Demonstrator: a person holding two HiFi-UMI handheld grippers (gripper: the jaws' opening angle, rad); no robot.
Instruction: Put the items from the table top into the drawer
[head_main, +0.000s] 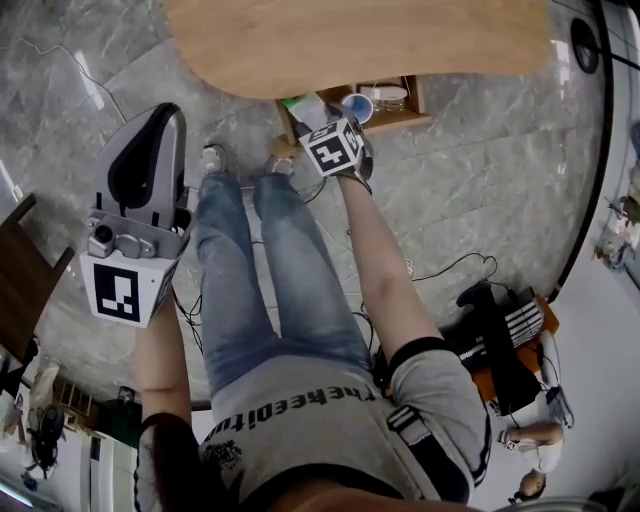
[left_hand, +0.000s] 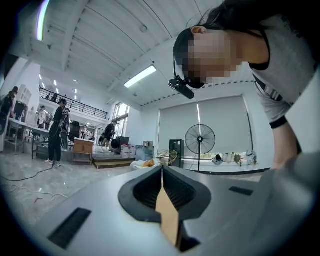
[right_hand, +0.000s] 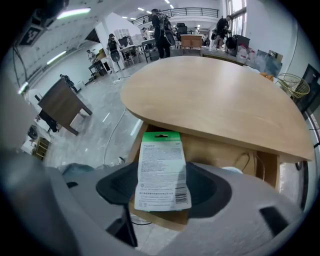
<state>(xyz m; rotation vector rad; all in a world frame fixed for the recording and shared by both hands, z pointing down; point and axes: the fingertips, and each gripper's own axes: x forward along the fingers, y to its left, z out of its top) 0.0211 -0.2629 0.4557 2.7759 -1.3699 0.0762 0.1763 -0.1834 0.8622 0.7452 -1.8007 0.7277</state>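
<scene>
Right gripper (right_hand: 161, 194) is clamping its jaws on a green-topped packet (right_hand: 161, 167), holding it at the open drawer (right_hand: 215, 152) under the wooden counter (right_hand: 210, 100). Left gripper (left_hand: 162, 196) is pointing away, jaws pressed together.

Desk (right_hand: 215, 100): pale wood top, smooth, matt, faint grain.
Drawer (head_main: 405, 122): like pale wood, plain matt edge.
Floor (head_main: 480, 190): grey veined stone, polished and glossy, with light streaks on it.
Left gripper (left_hand: 162, 175): grey plastic shell, matt. Its fingers (left_hand: 142, 192) were black, ribbed and rubbery-looking, with a tan card-like strip (left_hand: 167, 215) at their seam.
Right gripper (right_hand: 162, 197): grey matt plastic too, black matt fingers (right_hand: 117, 187).
Packet (right_hand: 161, 170): thin card or film, could not tell which. White printed face, green top, slight sheen.
Jeans (head_main: 270, 270): blue denim, faded.
Shirt (head_main: 330, 420): grey knit cloth, matt.
</scene>
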